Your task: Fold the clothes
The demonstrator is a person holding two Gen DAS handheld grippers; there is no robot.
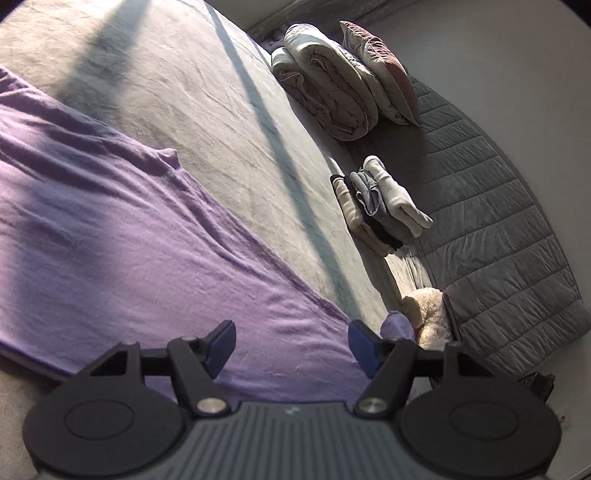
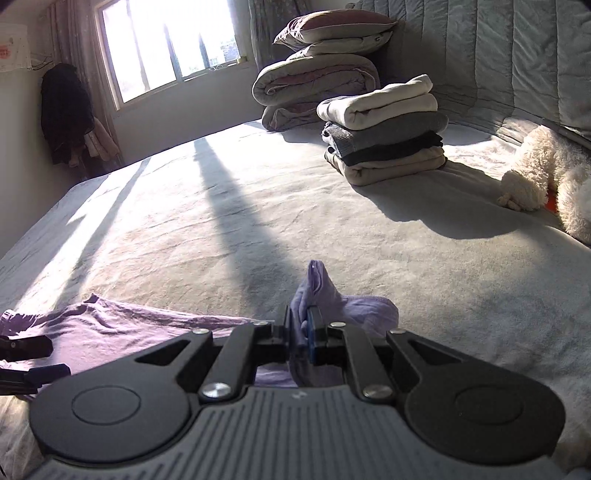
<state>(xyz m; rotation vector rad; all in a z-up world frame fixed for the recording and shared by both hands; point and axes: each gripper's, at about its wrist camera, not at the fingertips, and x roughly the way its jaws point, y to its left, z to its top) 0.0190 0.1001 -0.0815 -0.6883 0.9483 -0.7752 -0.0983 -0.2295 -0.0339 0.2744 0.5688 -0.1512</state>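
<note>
A purple garment (image 1: pixel 122 236) lies spread flat on the grey bed sheet (image 1: pixel 207 96). My left gripper (image 1: pixel 291 345) hovers just over its near edge, jaws open, nothing between the blue pads. In the right wrist view my right gripper (image 2: pixel 300 332) is shut on a bunched corner of the purple garment (image 2: pixel 317 291), which sticks up between the pads. The rest of the cloth (image 2: pixel 122 325) trails flat to the left. The left gripper's fingers (image 2: pixel 33 360) show at that view's left edge.
A stack of folded clothes (image 2: pixel 384 129) stands on the bed ahead, with a rolled quilt (image 2: pixel 314 88) and pillows (image 2: pixel 332 29) behind it. A white plush toy (image 2: pixel 543 173) lies at the right by the quilted headboard (image 1: pixel 491 221). A window (image 2: pixel 166 48) is far left.
</note>
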